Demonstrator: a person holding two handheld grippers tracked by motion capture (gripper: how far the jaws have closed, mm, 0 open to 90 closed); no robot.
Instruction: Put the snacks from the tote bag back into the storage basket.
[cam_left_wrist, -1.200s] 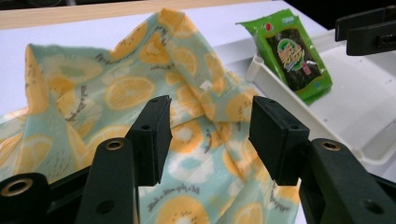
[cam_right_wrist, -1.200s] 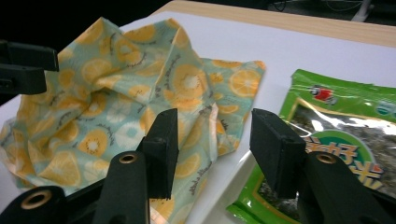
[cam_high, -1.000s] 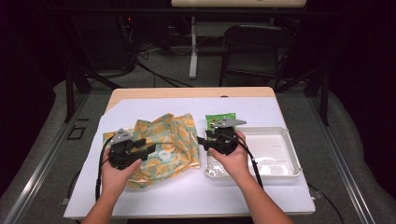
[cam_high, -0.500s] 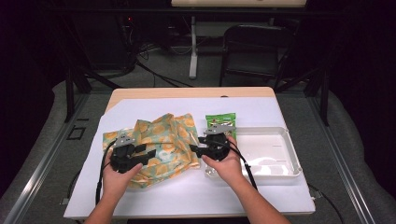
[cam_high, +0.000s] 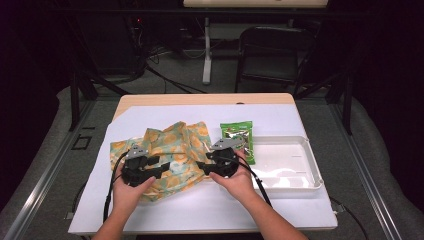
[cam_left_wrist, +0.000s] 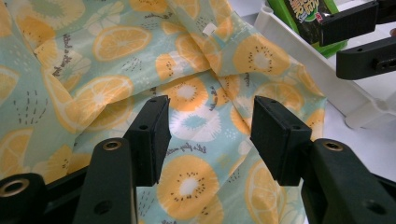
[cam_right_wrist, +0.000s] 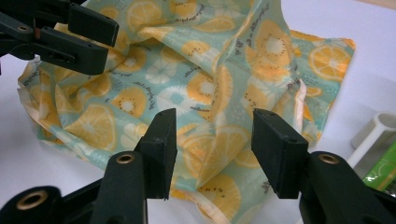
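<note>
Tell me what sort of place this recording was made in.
Probably a lab or studio set up for recording: a table under a white sheet, dark surroundings, cables on the floor, and a folding chair behind.

Beyond my fingers the bench (cam_high: 260, 100) runs on in pale wood, most of it under a white sheet (cam_high: 280, 122). Past its far edge a dark folding chair (cam_high: 272, 55) stands on the grey floor (cam_high: 170, 82), off to my right. Straight ahead a white post (cam_high: 207, 52) rises from the floor, with black cables (cam_high: 165, 75) trailing across to my left of it. A metal rail (cam_high: 40, 175) slants along the floor far to my left. The room behind lies in deep shadow; light falls mainly on the bench.
</note>
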